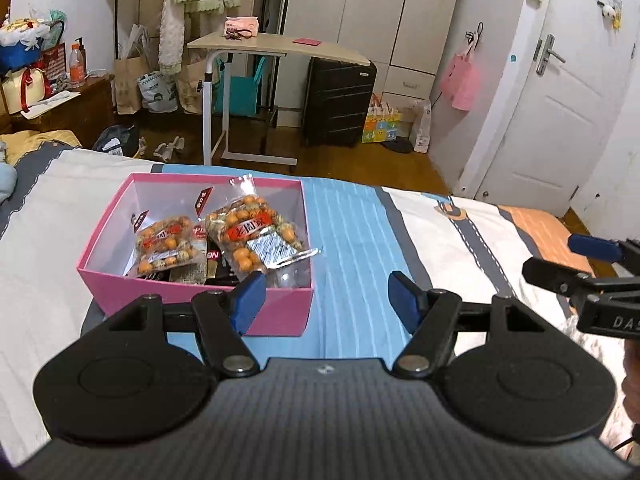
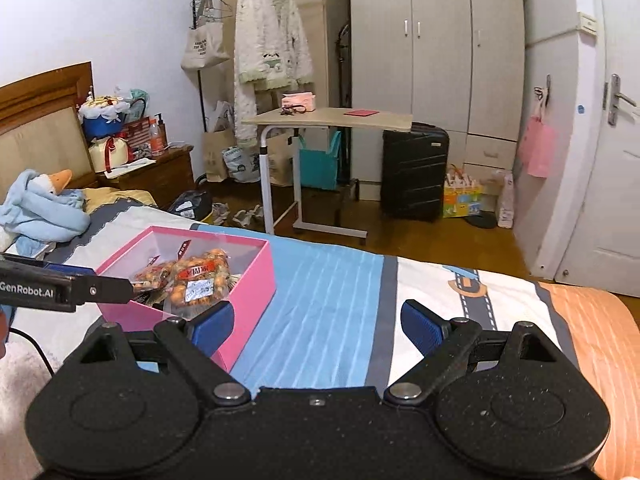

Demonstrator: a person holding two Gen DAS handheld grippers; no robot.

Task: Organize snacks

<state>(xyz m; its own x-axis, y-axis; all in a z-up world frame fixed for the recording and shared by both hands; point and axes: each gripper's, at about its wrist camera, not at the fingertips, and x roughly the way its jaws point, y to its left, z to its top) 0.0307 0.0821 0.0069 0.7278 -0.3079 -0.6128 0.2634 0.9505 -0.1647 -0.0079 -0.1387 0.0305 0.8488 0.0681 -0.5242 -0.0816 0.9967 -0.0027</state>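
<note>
A pink open box [image 1: 188, 294] sits on the bed and holds several snack packs of orange-coated nuts [image 1: 256, 232] and a dark packet under them. My left gripper [image 1: 326, 298] is open and empty, just in front of the box's near right corner. In the right wrist view the same pink box [image 2: 256, 280] lies to the left with its snack packs [image 2: 198, 278]. My right gripper [image 2: 316, 328] is open and empty above the striped bedspread, right of the box. The left gripper's arm [image 2: 60, 288] reaches in from the left edge.
The bed [image 1: 460, 240] has a blue-striped and road-print cover. Beyond it stand a small rolling desk [image 1: 260, 46], a black suitcase [image 1: 338, 102], wardrobes, bags on the floor and a white door [image 1: 560, 80]. A blue plush toy [image 2: 44, 206] lies near the headboard.
</note>
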